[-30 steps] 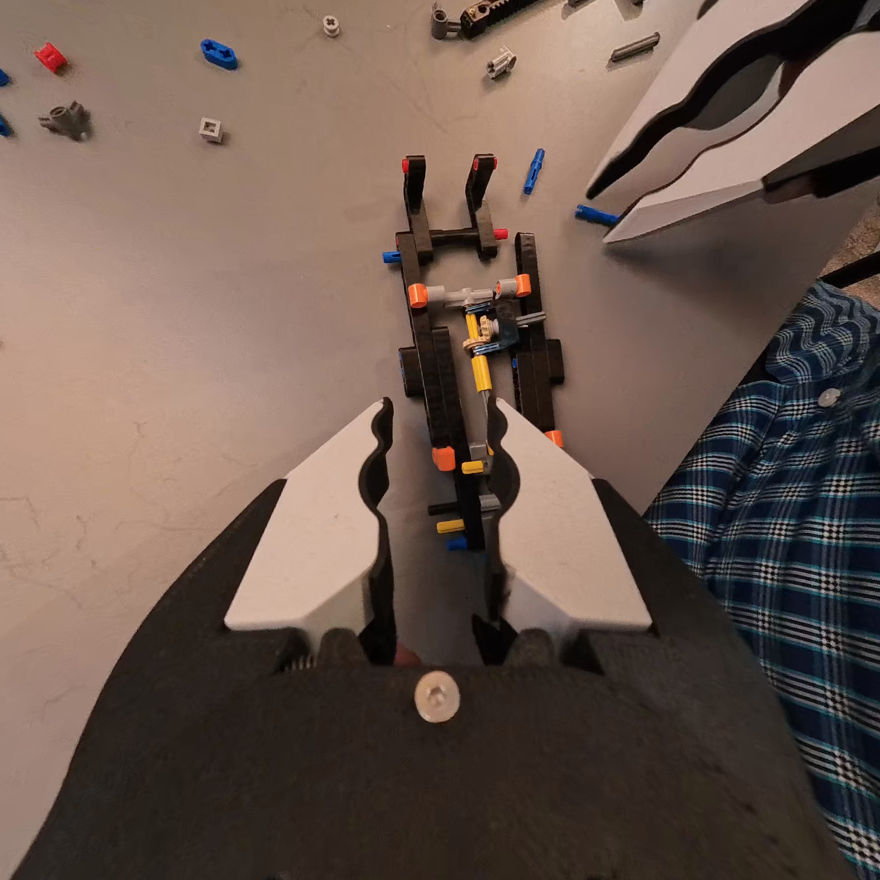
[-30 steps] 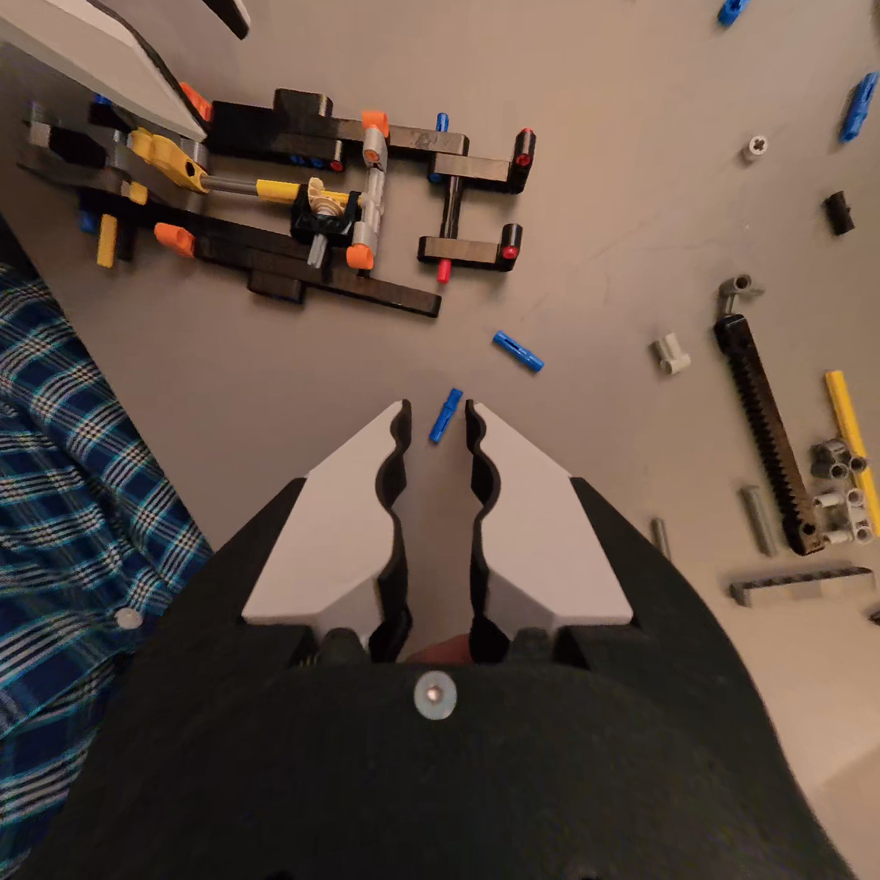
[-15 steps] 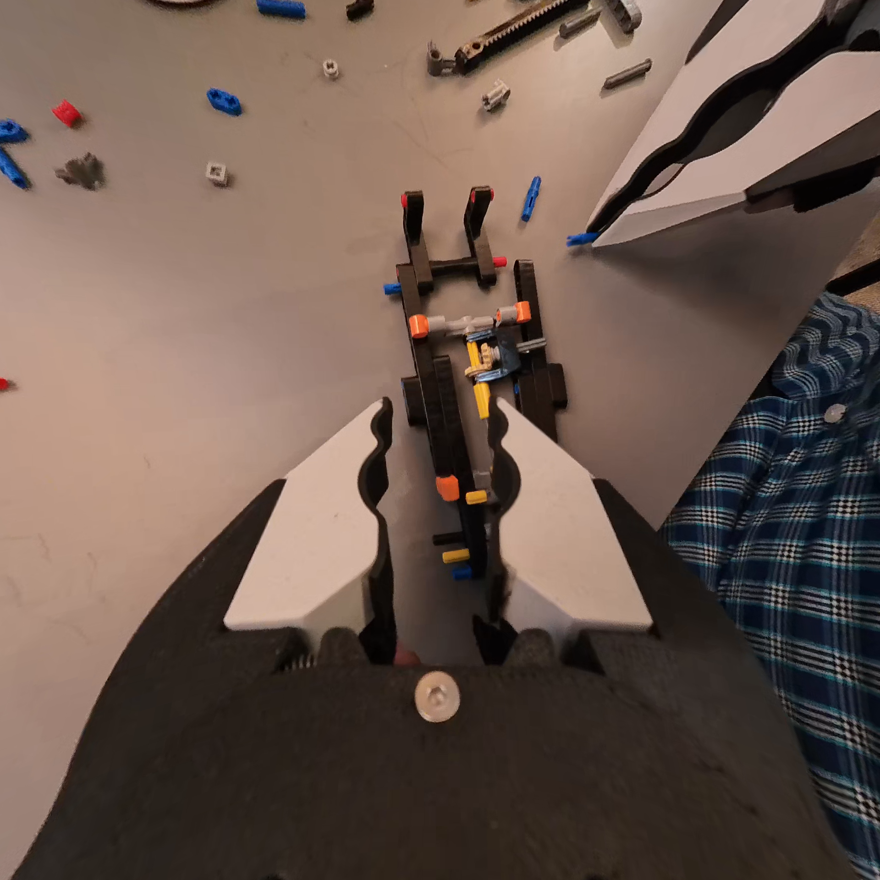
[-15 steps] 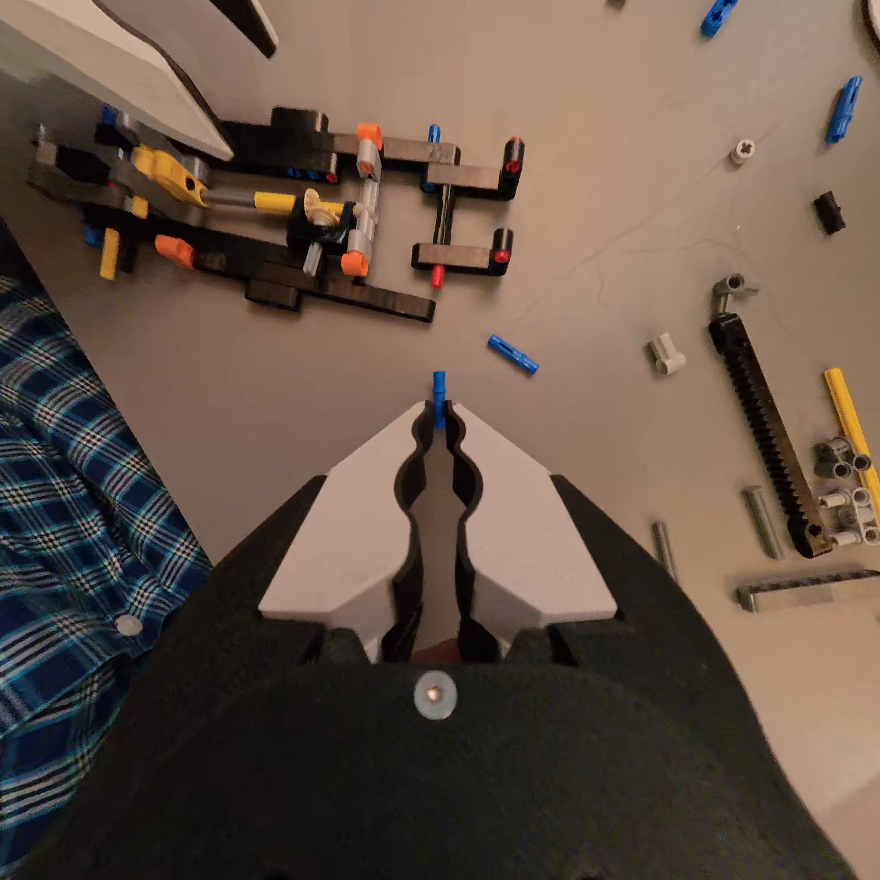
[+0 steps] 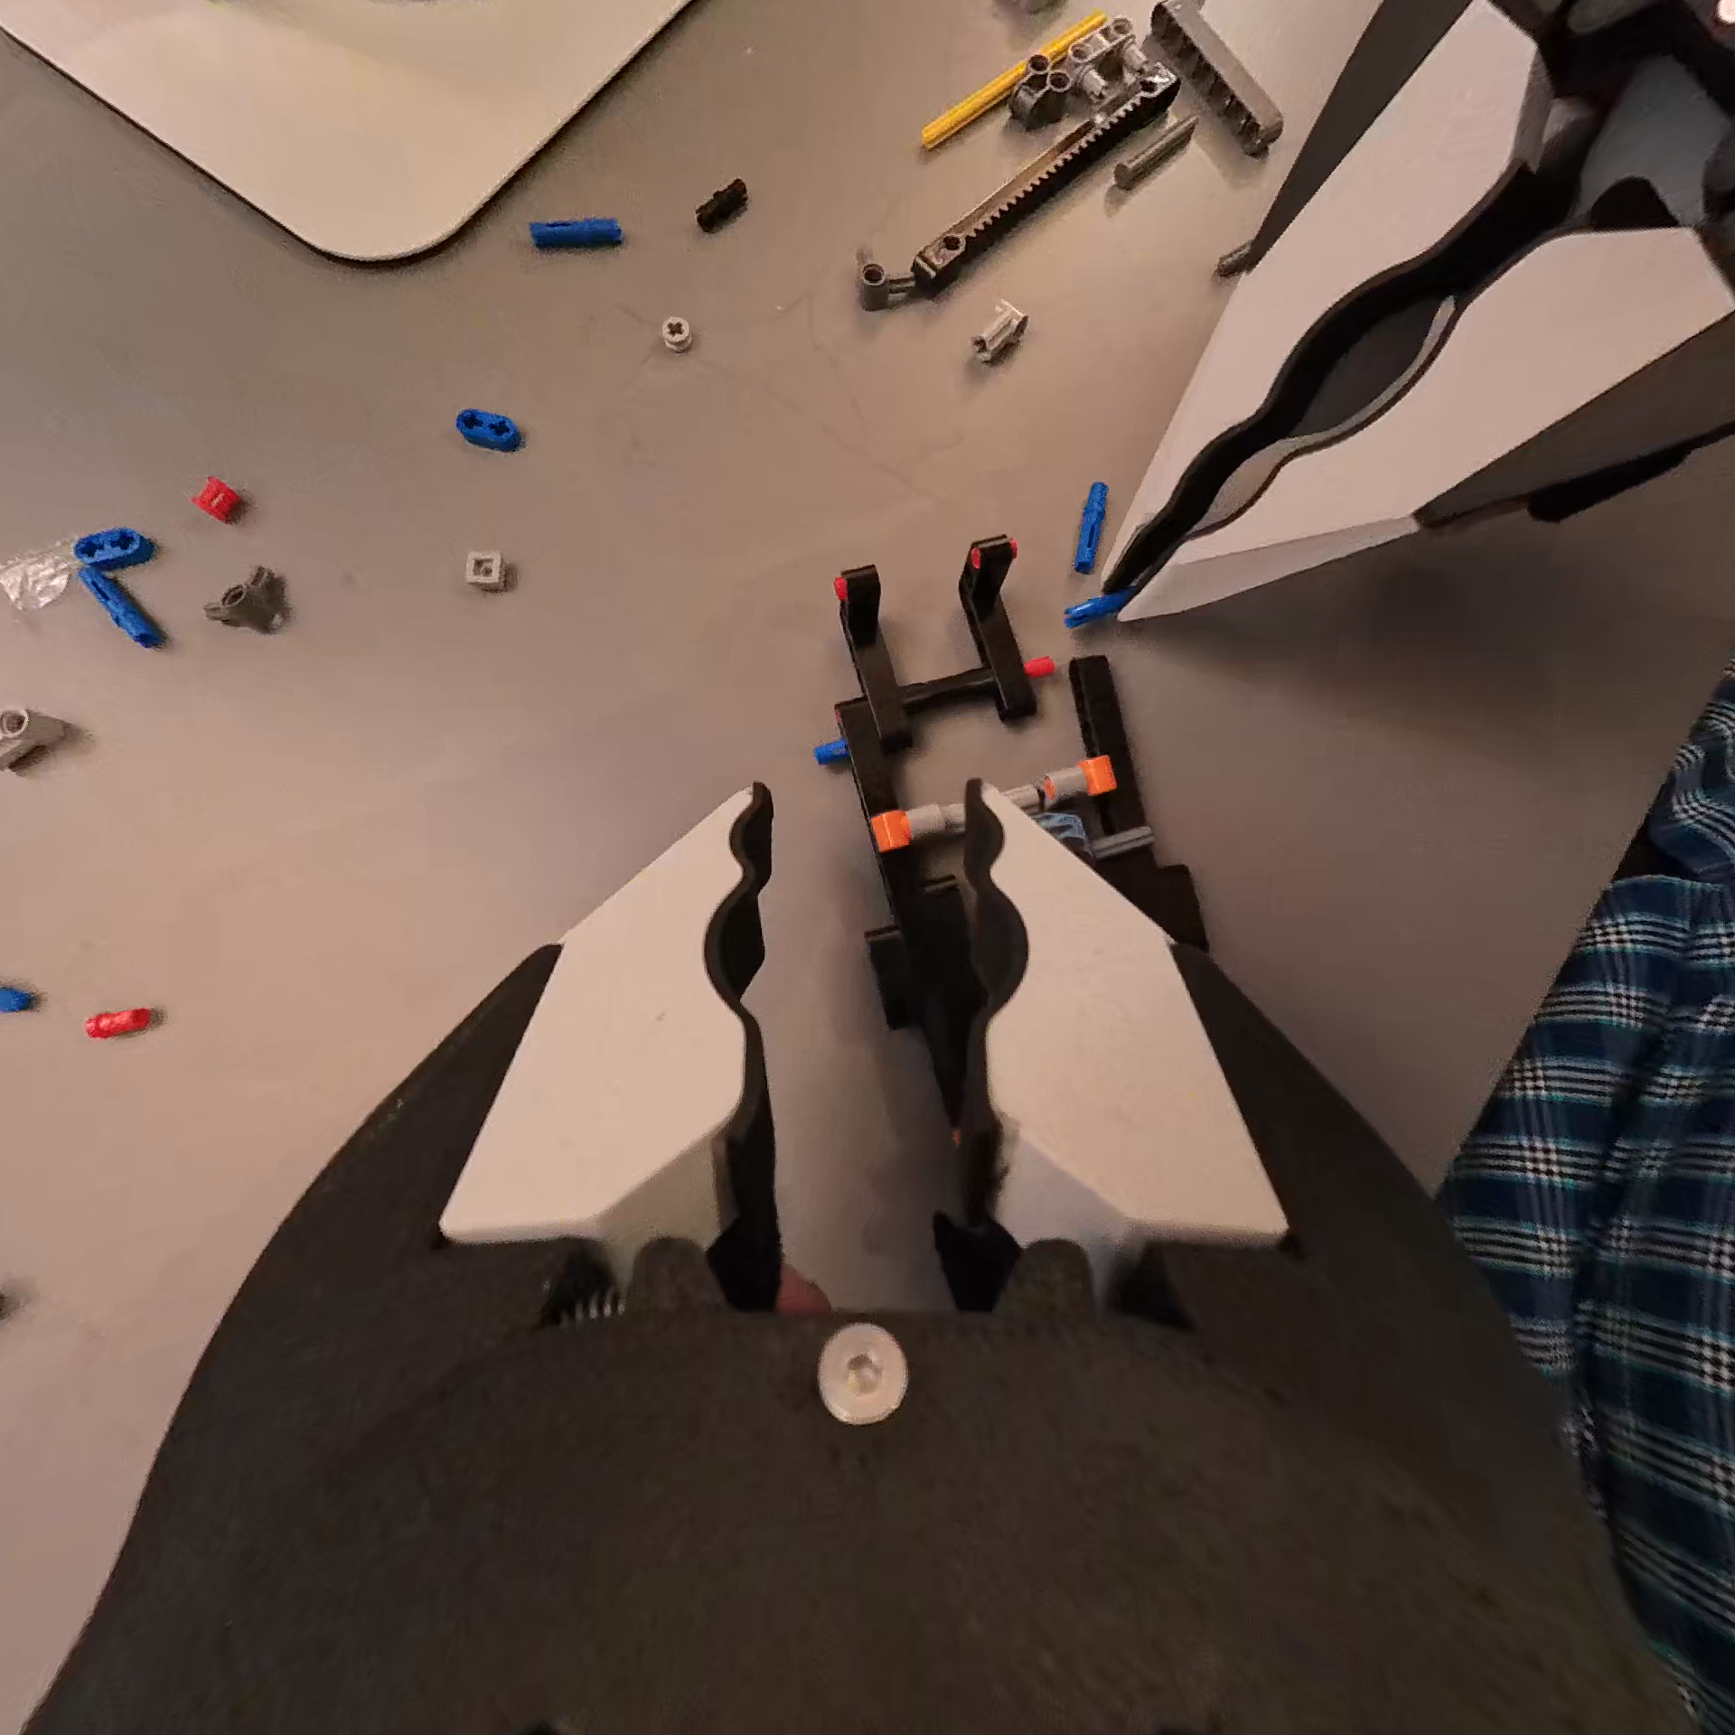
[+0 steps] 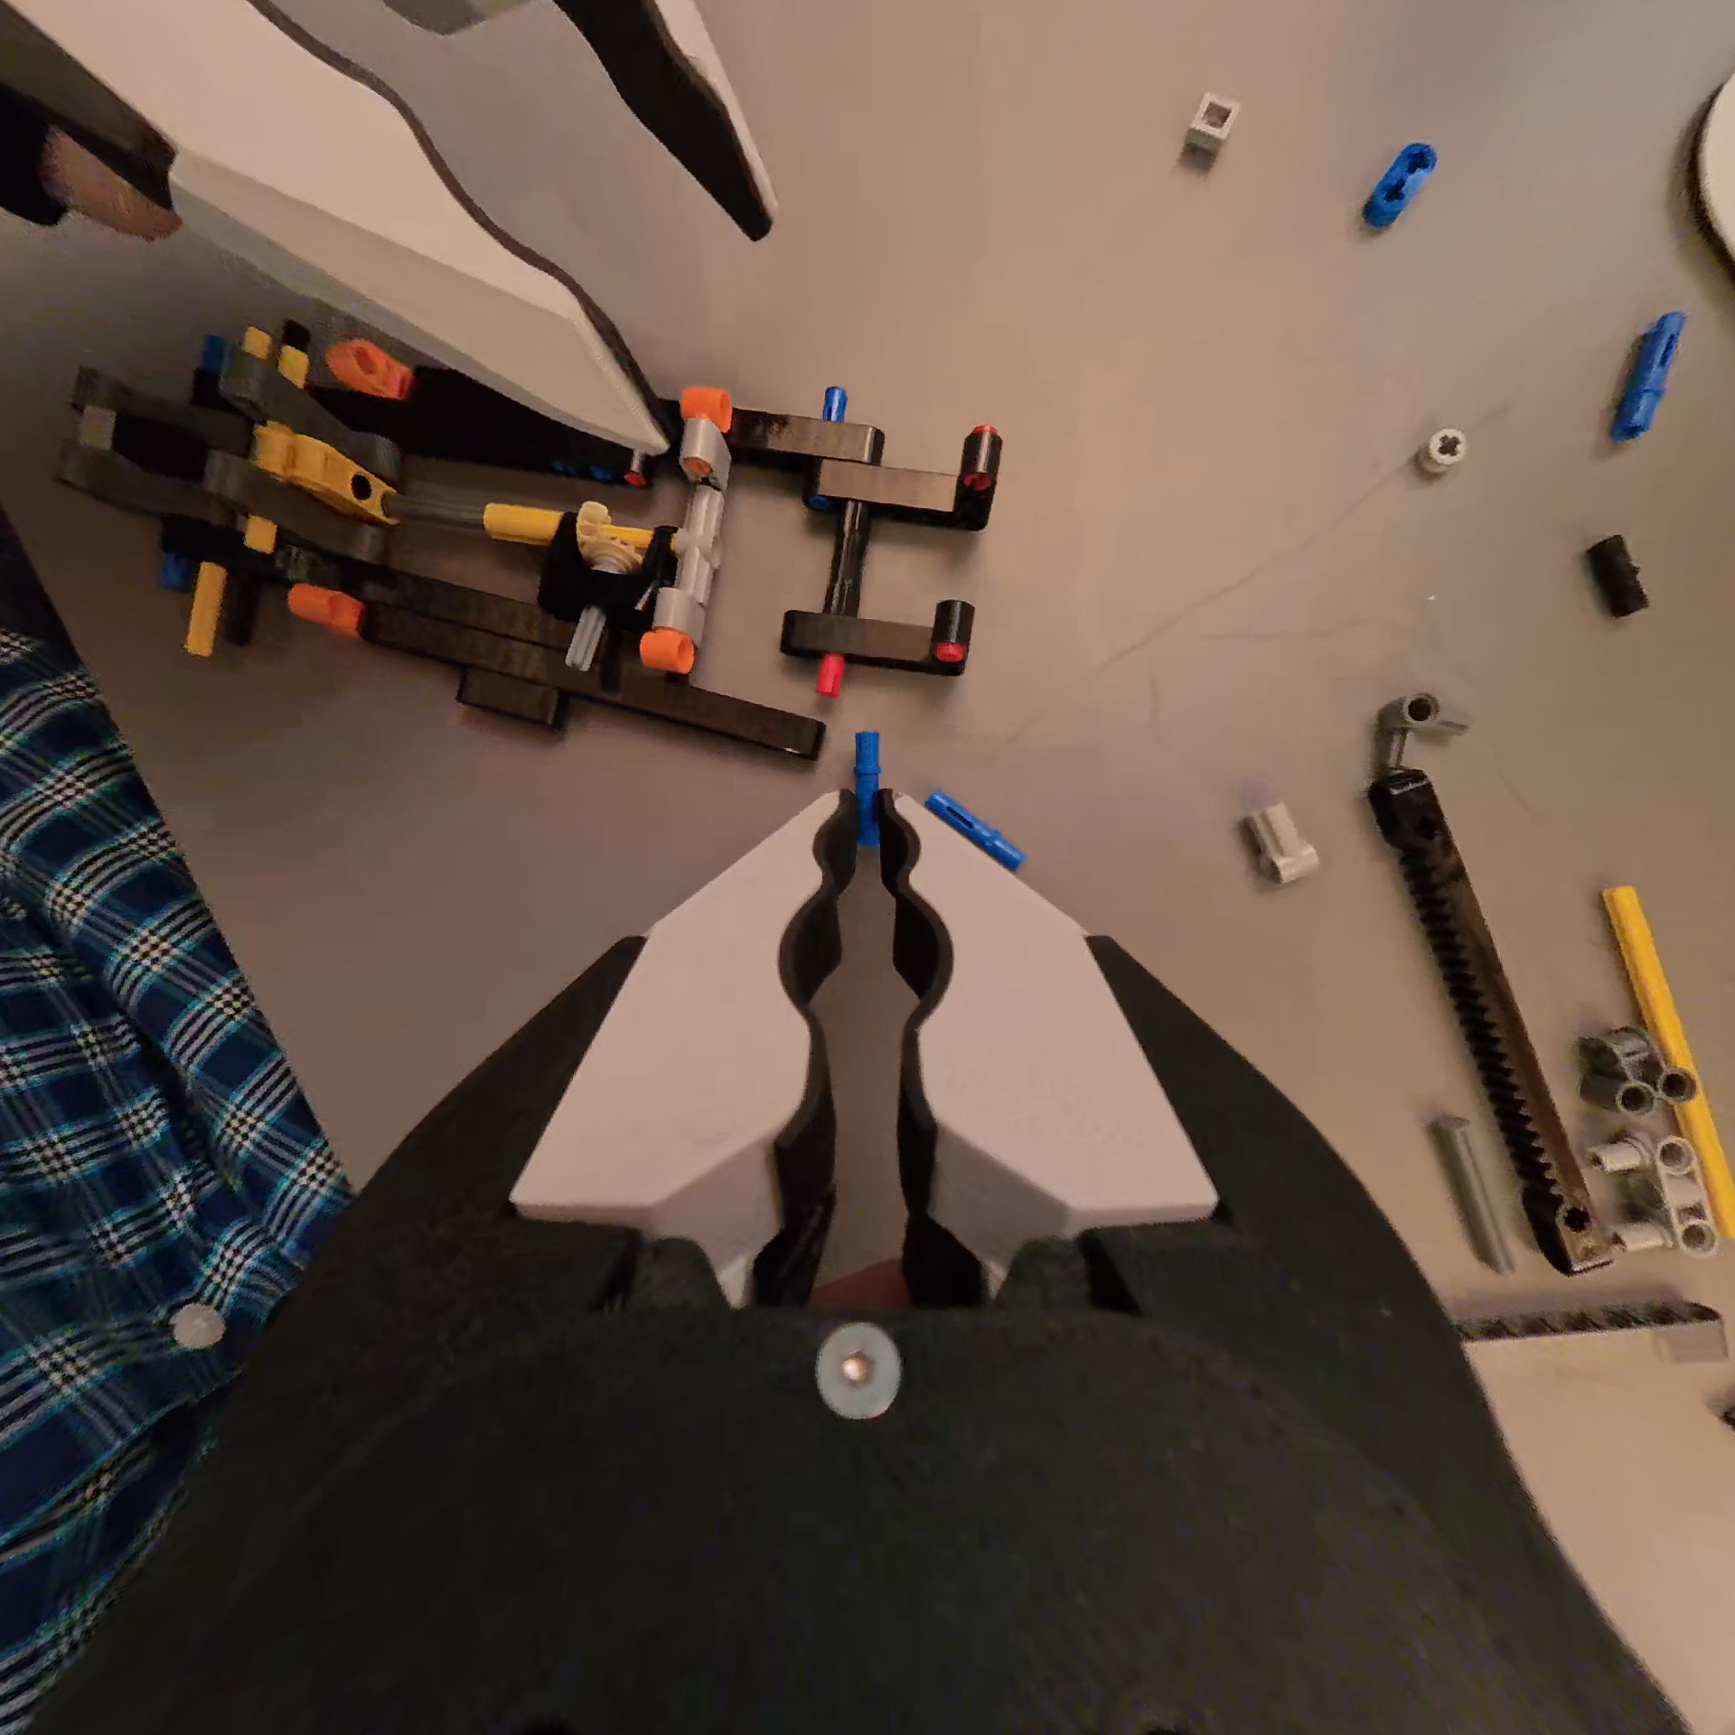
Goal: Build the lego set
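A black Lego chassis [image 6: 873,488] with orange, yellow and grey parts lies flat on the grey table [image 6: 1174,582]. It also shows in the left wrist view [image 5: 939,695]. My left gripper [image 5: 866,798] is open over the chassis's near end, and its right finger covers the yellow middle parts. My right gripper [image 6: 866,803] is shut on a small blue pin [image 6: 866,760], which points at the chassis's long black side beam. In the left wrist view this pin [image 5: 1094,608] sticks out of the right gripper's tips, just right of the chassis's forked end.
A second blue pin [image 6: 972,826] lies beside the right gripper's tips. A black toothed rack [image 6: 1474,986], a yellow axle [image 6: 1652,1014] and grey connectors lie to the right. Loose blue and red pieces [image 5: 122,582] and a white board [image 5: 329,113] lie to the left. A plaid sleeve [image 6: 113,939] is at the table edge. About 9 cm separates my left fingertips from my right.
My right gripper closed on the blue pin and carried it toward the chassis. My left gripper, still open, moved forward over the chassis and now covers more of it.
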### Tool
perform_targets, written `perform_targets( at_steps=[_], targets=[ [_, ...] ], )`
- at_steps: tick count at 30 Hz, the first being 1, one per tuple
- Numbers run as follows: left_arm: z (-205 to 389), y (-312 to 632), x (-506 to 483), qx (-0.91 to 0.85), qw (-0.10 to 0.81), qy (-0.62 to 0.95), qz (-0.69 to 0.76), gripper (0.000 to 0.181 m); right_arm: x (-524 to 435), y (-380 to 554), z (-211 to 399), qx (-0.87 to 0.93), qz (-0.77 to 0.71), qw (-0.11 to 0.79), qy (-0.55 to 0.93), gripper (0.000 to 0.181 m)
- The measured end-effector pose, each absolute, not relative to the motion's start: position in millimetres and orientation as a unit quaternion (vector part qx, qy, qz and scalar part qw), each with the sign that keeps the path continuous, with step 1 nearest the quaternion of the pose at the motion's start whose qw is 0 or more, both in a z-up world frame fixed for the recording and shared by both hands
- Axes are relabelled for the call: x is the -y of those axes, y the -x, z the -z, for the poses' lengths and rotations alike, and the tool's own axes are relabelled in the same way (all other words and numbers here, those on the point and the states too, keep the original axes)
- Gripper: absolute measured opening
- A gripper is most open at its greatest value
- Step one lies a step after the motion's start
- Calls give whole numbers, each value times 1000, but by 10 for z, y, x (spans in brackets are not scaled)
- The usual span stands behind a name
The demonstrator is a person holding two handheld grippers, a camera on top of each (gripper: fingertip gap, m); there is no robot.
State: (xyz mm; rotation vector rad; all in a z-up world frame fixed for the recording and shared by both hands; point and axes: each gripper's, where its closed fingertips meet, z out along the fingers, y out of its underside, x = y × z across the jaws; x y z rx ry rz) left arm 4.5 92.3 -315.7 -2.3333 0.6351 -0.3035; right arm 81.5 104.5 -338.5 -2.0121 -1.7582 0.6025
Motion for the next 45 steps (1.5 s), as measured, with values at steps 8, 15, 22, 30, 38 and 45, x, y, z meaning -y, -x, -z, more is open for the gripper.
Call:
perform_targets(
  at_steps=[8,15,22,30,38,45],
  targets=[
    [2994,-469,-814,-325,381,857,120,30,-1056,-787,3416,627,-230,198,718,1],
    [3273,-719,-682,-395,335,851,86,38,-1002,-749,3413,638,-244,192,705,2],
    [3385,-696,-677,-404,315,857,60,31,-971,-738,3412,648,-253,187,694,2],
    [3372,-658,-661,-408,326,851,54,14,-953,-757,3407,649,-262,179,692,1],
    [3369,-662,-643,-407,331,849,57,13,-915,-764,3277,641,-274,182,693,1],
    [3367,-686,-638,-419,337,842,44,13,-840,-722,3295,643,-271,162,698,1]
  ],
)
